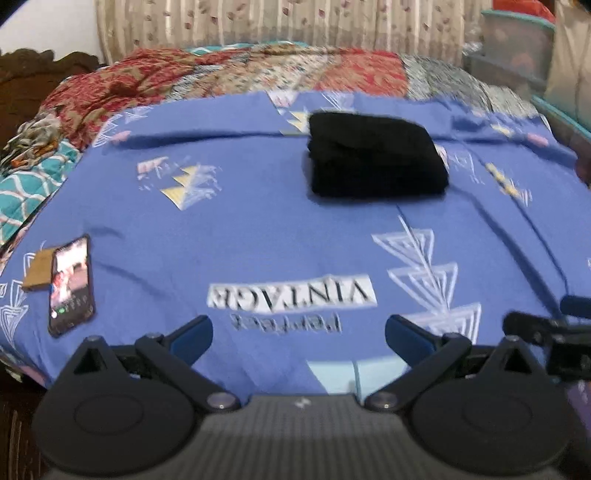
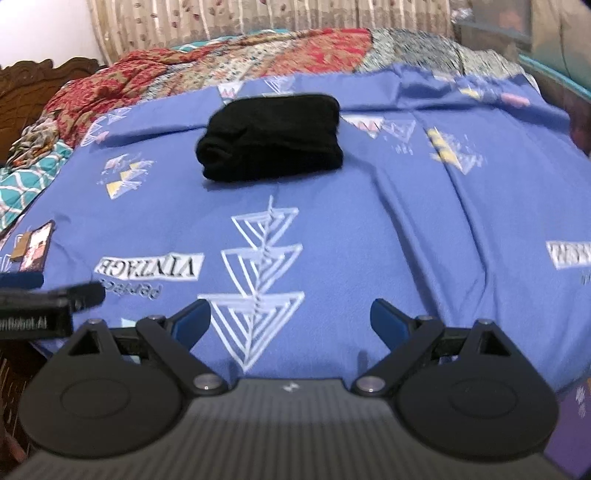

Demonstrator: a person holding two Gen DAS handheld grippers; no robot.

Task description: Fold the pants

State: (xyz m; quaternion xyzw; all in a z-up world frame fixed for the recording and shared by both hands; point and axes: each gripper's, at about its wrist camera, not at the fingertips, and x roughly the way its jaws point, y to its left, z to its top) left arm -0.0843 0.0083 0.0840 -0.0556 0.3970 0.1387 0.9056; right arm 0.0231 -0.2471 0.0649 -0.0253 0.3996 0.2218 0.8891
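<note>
Blue printed bedsheet (image 1: 229, 229) covers nearly the whole of both views, marked with white triangle patterns and an upside-down "VINTAGE" label. Behind it, along the upper part of each frame, lies a rumpled red and patterned quilt (image 1: 147, 77), with a striped floral curtain (image 1: 277, 22) above that and a dark carved headboard (image 2: 33, 81) at the upper left.

Black pants (image 1: 373, 155) sit on the sheet as a compact folded bundle. In the left wrist view the bundle is in the upper centre, slightly right of the middle; in the right wrist view the pants (image 2: 269, 136) are in the upper centre, slightly left of the middle. In both views the bundle lies well apart from the tongs, with open sheet between.

Left gripper (image 1: 299, 334) fills the bottom of its frame, its blue-tipped fingers spread wide and holding nothing. Right gripper (image 2: 290, 321) is likewise spread wide at the bottom of its frame, empty. Each tool shows at the edge of the other's view: at the lower right of the left view and the lower left of the right view.

A phone (image 1: 72, 286) with a lit screen lies on the sheet at the lower left of the left view, touching a small brown card (image 1: 38, 271).
</note>
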